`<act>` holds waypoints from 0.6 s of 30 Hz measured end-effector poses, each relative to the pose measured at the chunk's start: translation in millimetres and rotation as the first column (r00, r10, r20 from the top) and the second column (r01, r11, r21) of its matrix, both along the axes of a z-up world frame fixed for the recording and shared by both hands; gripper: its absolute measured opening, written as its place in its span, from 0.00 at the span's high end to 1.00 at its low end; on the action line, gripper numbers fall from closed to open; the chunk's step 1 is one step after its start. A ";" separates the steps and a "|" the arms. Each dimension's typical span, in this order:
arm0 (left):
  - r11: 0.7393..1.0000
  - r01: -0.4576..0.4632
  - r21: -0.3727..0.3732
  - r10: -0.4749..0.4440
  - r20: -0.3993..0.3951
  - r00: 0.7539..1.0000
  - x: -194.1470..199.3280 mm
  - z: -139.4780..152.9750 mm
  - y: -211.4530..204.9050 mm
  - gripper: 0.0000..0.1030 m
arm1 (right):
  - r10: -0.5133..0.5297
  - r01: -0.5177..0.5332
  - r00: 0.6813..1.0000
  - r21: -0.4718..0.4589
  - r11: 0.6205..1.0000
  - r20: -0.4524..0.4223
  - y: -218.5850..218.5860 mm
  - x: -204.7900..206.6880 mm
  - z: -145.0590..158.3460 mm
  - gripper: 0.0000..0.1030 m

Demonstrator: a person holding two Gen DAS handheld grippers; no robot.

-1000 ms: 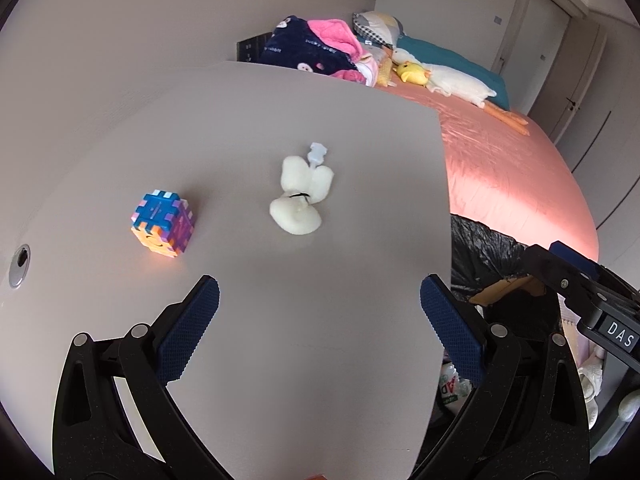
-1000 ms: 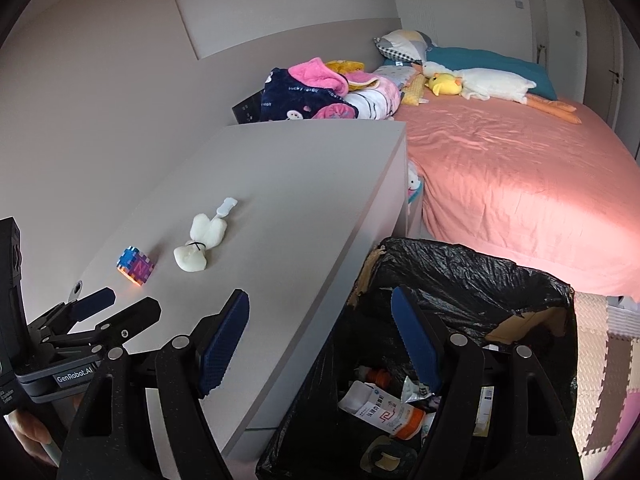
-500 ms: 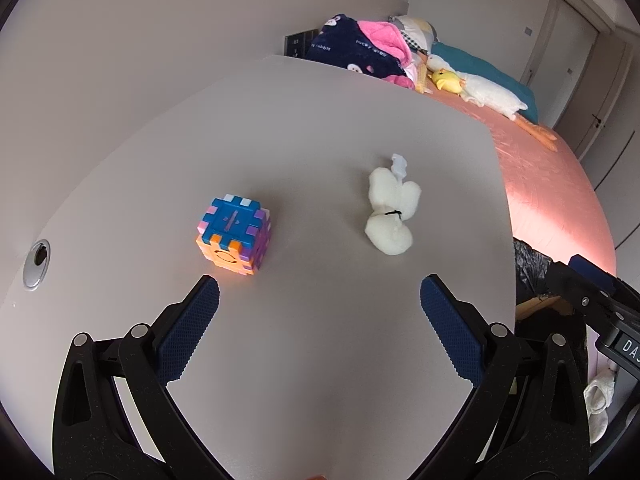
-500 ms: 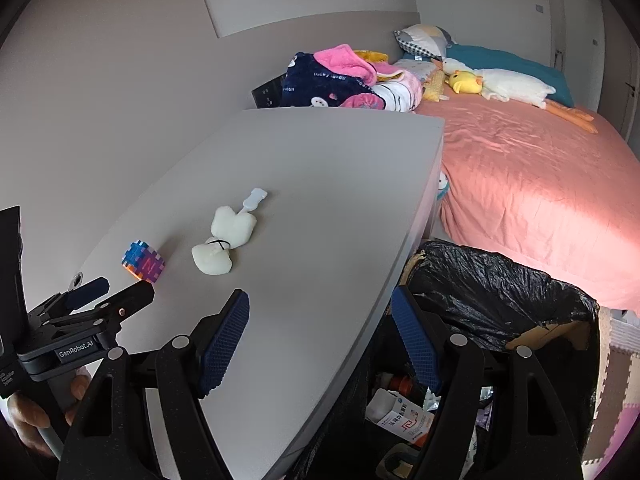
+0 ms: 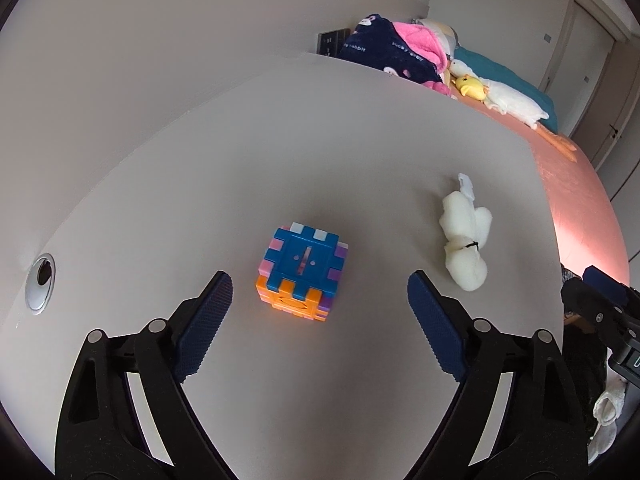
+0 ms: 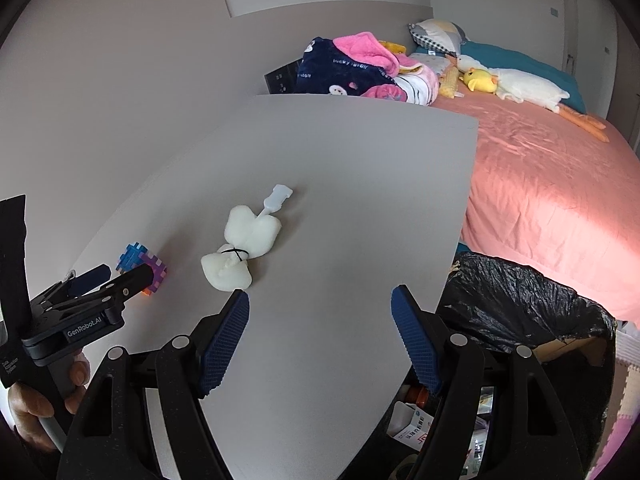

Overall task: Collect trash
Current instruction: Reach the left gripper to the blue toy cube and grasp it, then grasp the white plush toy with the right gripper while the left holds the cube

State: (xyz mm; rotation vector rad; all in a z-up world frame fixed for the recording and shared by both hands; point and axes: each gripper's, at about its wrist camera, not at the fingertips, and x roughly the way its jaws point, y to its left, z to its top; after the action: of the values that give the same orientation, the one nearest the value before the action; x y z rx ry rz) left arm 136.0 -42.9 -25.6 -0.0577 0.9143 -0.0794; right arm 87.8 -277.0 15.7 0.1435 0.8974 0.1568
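Left wrist: left tongs [image 5: 320,300] closing w/ cube [image 5: 302,272] between, untouched.

The surface [image 5: 360,380] carries two things: one cube [image 5: 302,272] at 9 o'clock and one white bundle [image 5: 466,240] at 3. One lined bin [image 6: 520,300] stands beside it. Two plush toys [image 6: 516,84] lie on the one bed [image 6: 560,184].

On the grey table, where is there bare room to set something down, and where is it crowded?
The grey table is bare from the white foam bundle back to its far edge by the clothes pile, and along the edge beside the black bin bag. It is tighter near the front: the colourful cube sits just ahead of the closing left claw, the bundle beside it.
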 end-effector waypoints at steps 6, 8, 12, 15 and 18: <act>1.000 0.011 0.018 -0.011 -0.008 1.000 11.1 -8.3 0.6 0.22 | 0.005 -0.004 1.000 0.013 1.000 -0.013 9.7 14.9 -5.3 0.28; 1.000 0.008 0.022 -0.008 -0.017 1.000 14.1 -12.0 1.5 0.25 | 0.007 -0.007 1.000 0.010 1.000 -0.015 13.4 18.5 -6.9 0.28; 0.999 0.019 0.028 -0.018 -0.030 0.999 18.0 -16.7 1.0 0.43 | 0.013 -0.013 0.999 0.004 1.000 -0.030 20.9 27.5 -11.5 0.28; 0.999 0.017 0.027 -0.017 -0.031 0.999 21.2 -19.4 1.5 0.54 | 0.024 -0.024 0.999 -0.009 1.000 -0.037 28.4 34.0 -13.7 0.28; 0.999 0.020 0.037 -0.019 -0.025 1.000 21.2 -20.1 1.8 0.55 | 0.024 -0.024 0.999 -0.013 1.000 -0.037 36.2 41.4 -16.5 0.28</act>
State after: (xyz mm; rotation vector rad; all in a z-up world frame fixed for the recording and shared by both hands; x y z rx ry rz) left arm 157.2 -41.1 -45.7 -0.0151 0.9411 -0.0794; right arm 129.2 -240.8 -0.8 0.1238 0.9374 0.1708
